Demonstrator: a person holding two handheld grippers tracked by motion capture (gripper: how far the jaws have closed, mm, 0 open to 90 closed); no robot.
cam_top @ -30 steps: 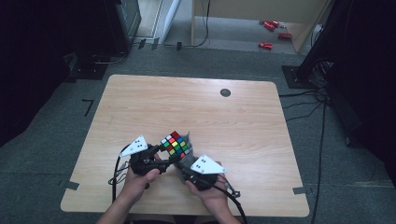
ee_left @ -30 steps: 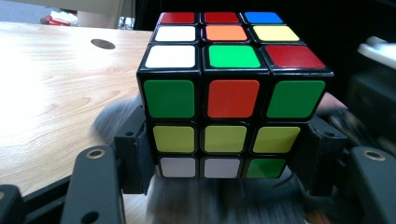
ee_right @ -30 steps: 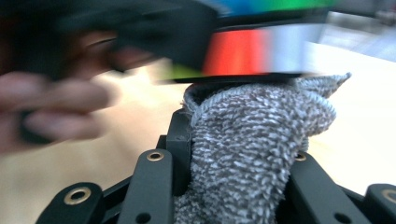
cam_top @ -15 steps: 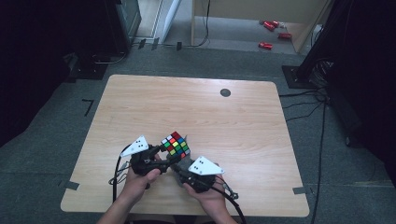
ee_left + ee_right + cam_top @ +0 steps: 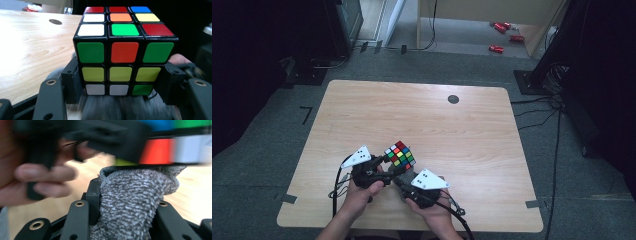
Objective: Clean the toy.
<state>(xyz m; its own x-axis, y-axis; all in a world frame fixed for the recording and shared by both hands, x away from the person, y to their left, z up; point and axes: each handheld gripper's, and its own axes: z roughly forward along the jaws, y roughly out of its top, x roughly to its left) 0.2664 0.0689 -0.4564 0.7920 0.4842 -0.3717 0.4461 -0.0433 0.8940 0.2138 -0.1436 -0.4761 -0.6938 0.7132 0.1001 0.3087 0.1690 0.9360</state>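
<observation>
A scrambled puzzle cube (image 5: 125, 52) is held by the left gripper (image 5: 384, 167), above the near part of the wooden table (image 5: 422, 115). In the left gripper view the two black jaws are pressed on the lower sides of the cube, one on each side, so the cube is clamped between them (the top face and one side face are seen clearly there, with red, white, orange, green and yellow stickers). In the high view the cube (image 5: 399, 154) is seen tilted, just in front of the person's left hand (image 5: 362, 192) and well apart from the small dark round spot (image 5: 453, 99) at the far side of the table.

A grey towel cloth (image 5: 132, 202) is held bunched between the jaws of the right gripper (image 5: 127, 195), whose jaws have just been opening a little. The top of the cloth is touching the underside of the cube, which is blurred in the right gripper view. The right gripper (image 5: 409, 177) is placed just beside the cube, on its near right side.
</observation>
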